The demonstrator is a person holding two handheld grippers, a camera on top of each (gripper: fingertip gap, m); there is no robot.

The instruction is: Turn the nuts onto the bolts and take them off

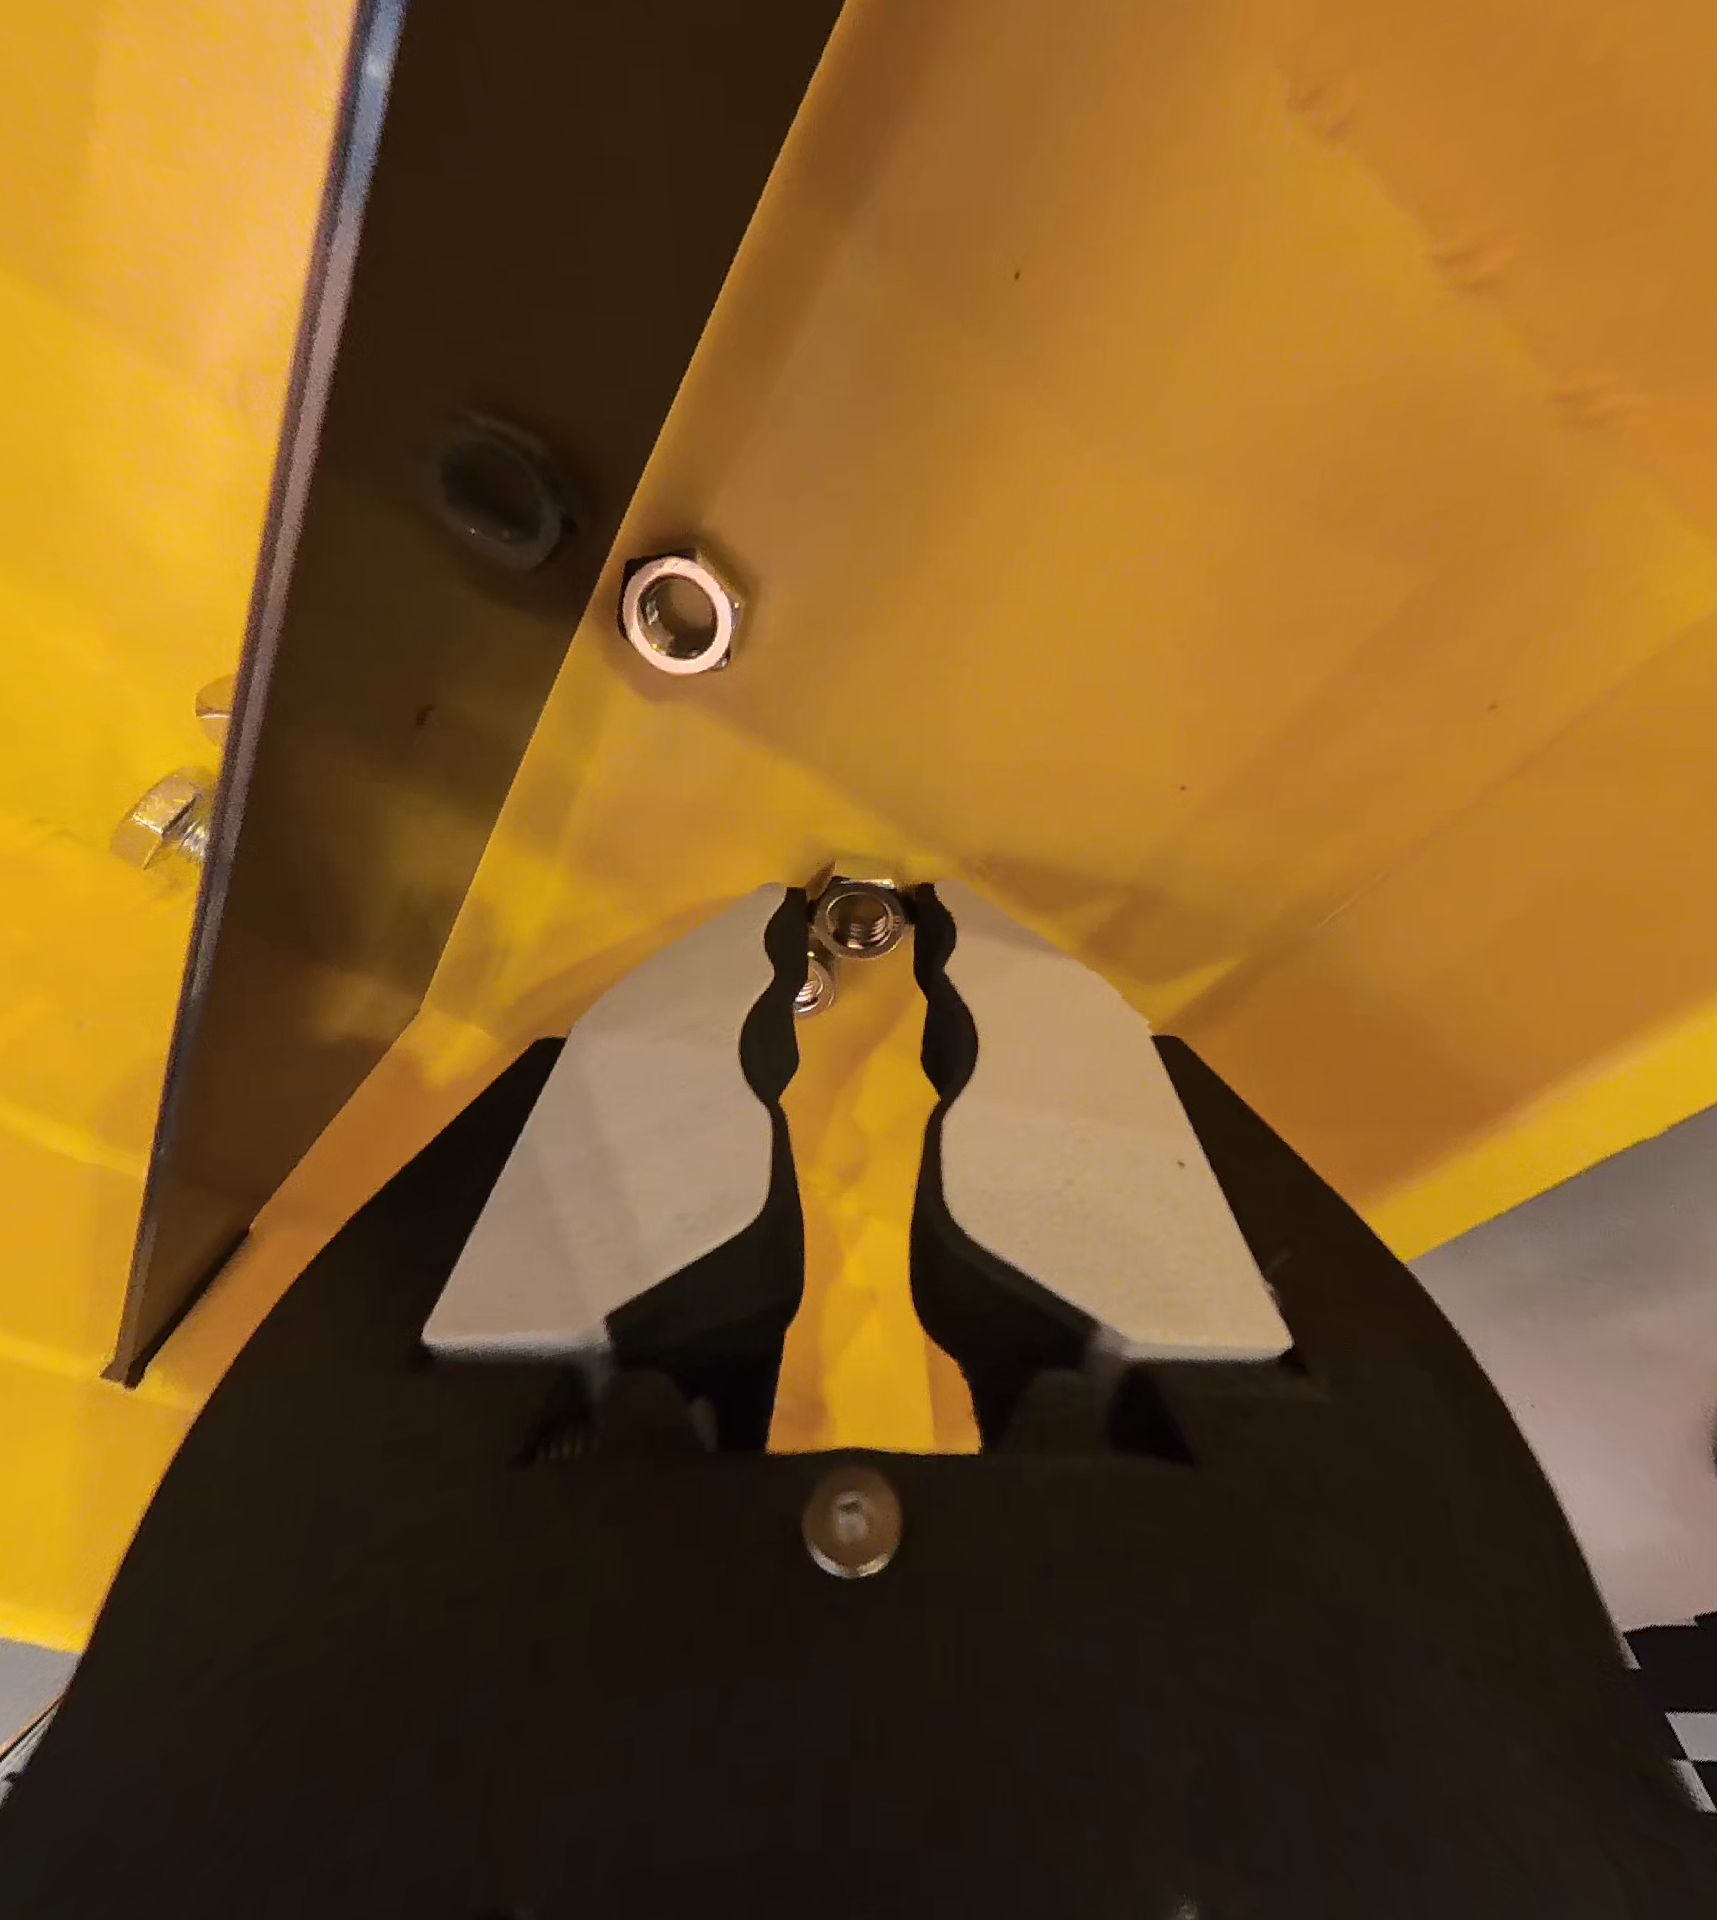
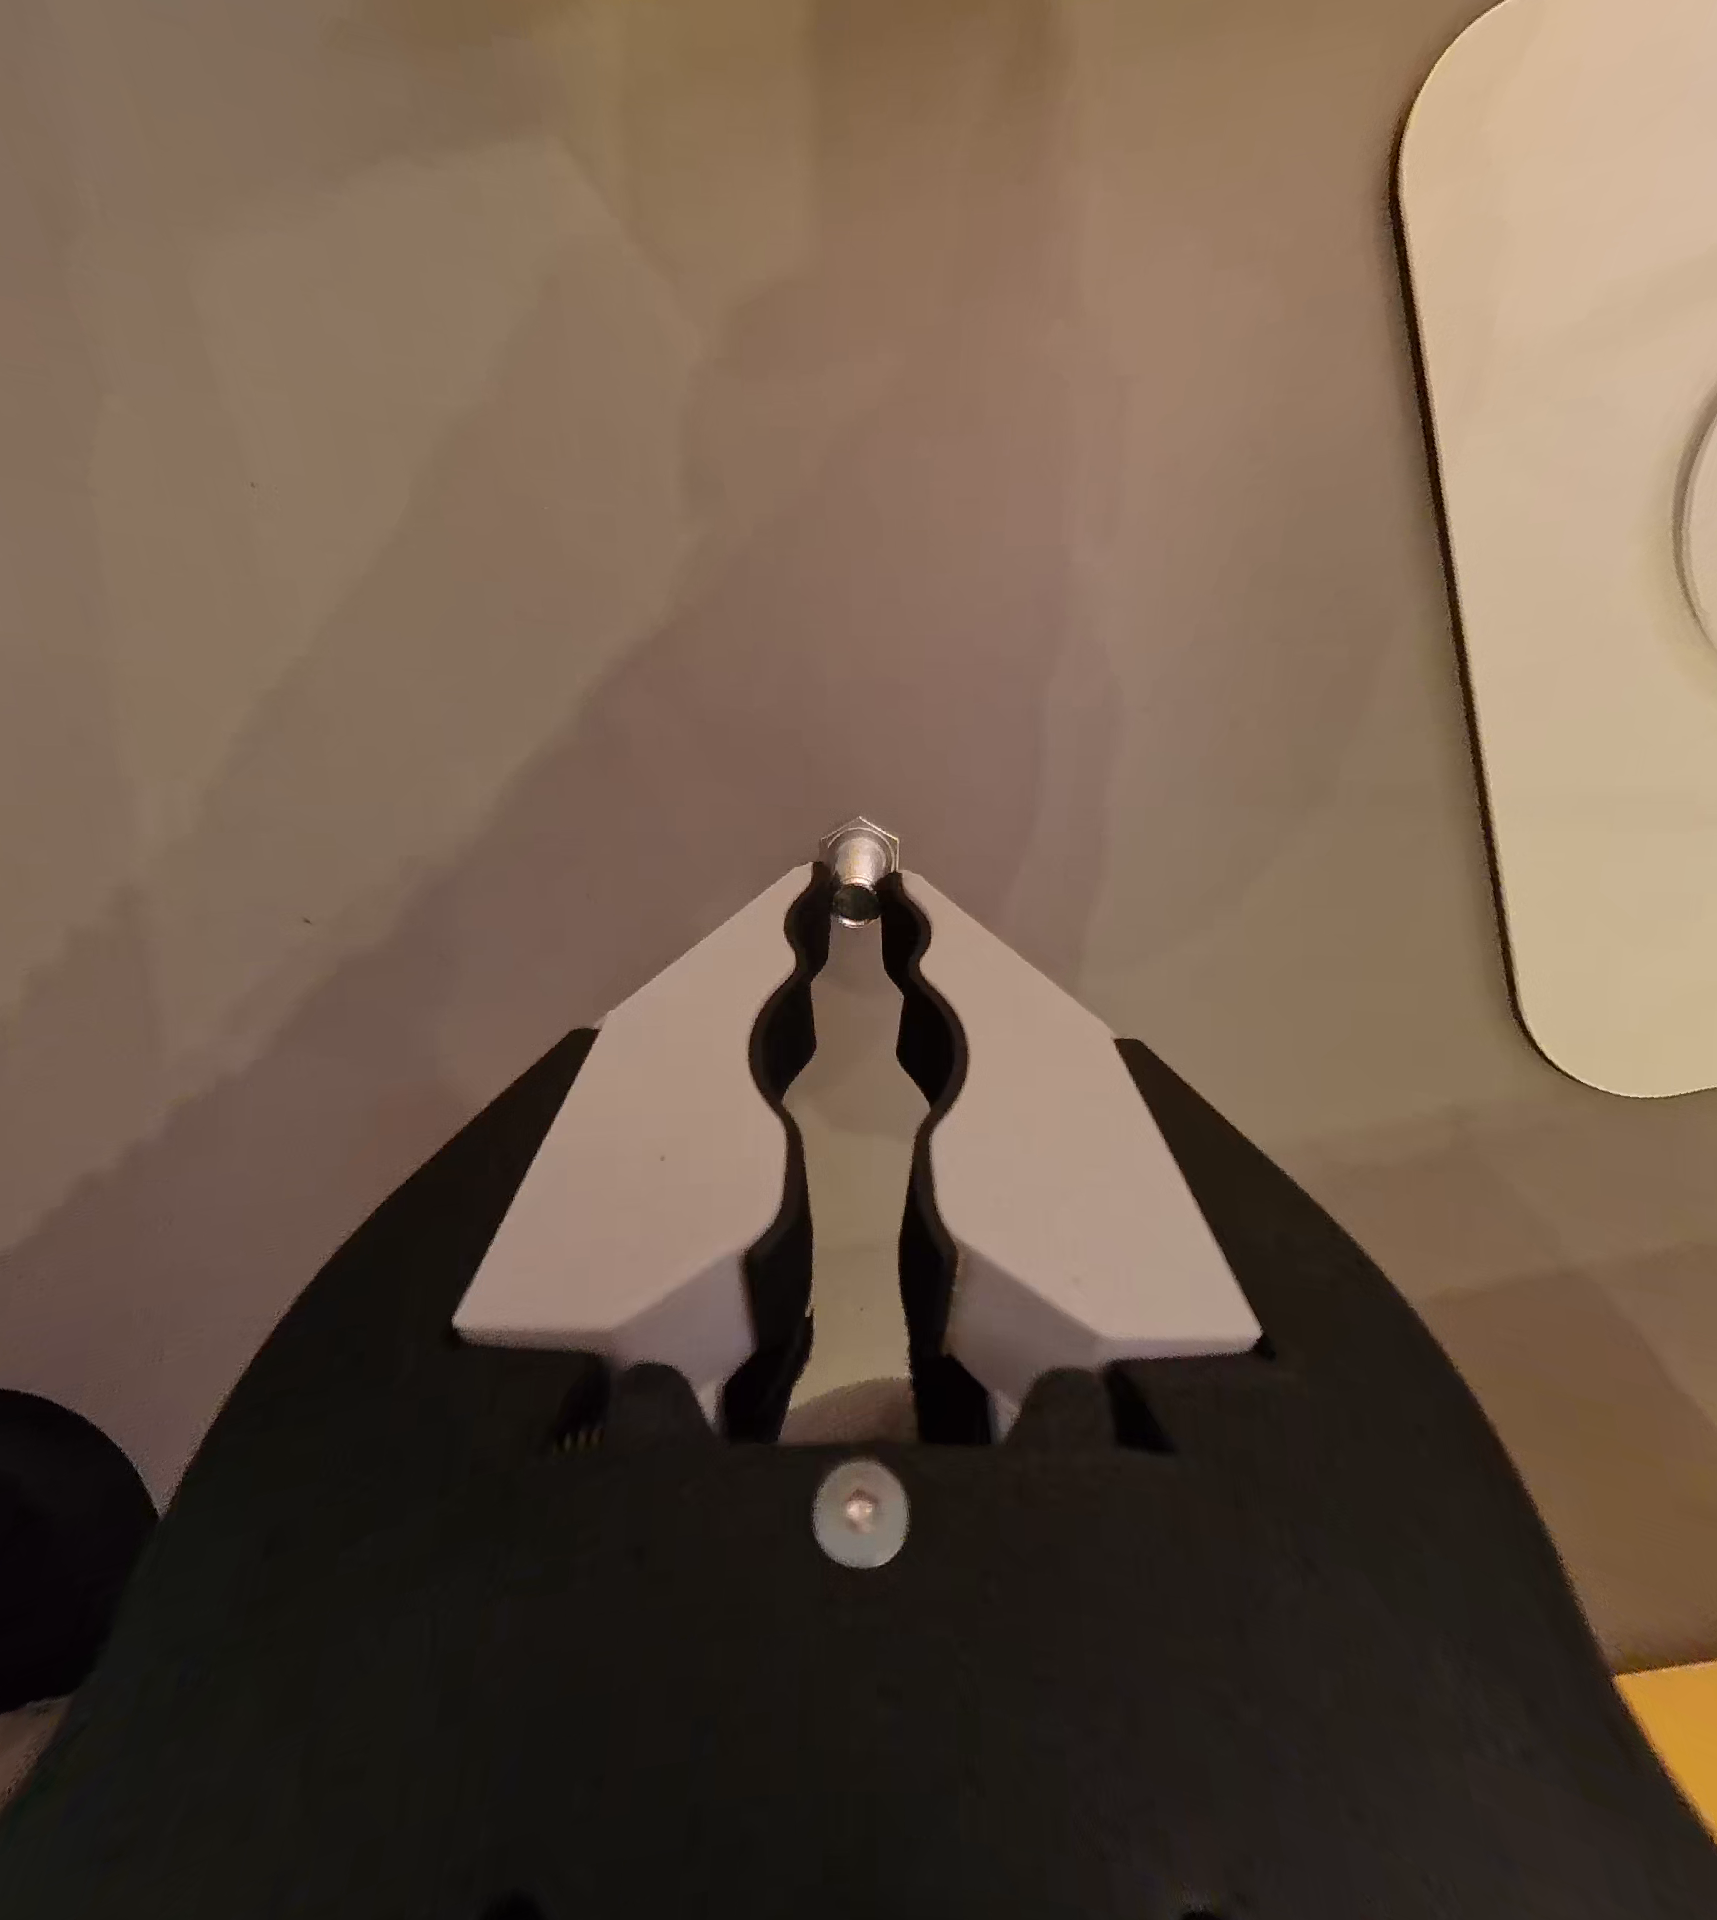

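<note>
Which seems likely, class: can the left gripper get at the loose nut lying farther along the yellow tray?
Probably not yet. The left gripper is already shut on a nut, so its fingertips are occupied, though the path across the yellow tray to the loose nut looks clear.

Silver nut (image 1: 856, 918) in yellow tray, upright bolt (image 2: 855, 881), loose nut (image 1: 682, 614)

Warm, dim indoor light in both views. Glare glints off the loose nut (image 1: 679, 622); soft mottled shadows cross the grey surface (image 2: 418, 520) around it. Wide-angle bending and slight blur toward the edges.
</note>
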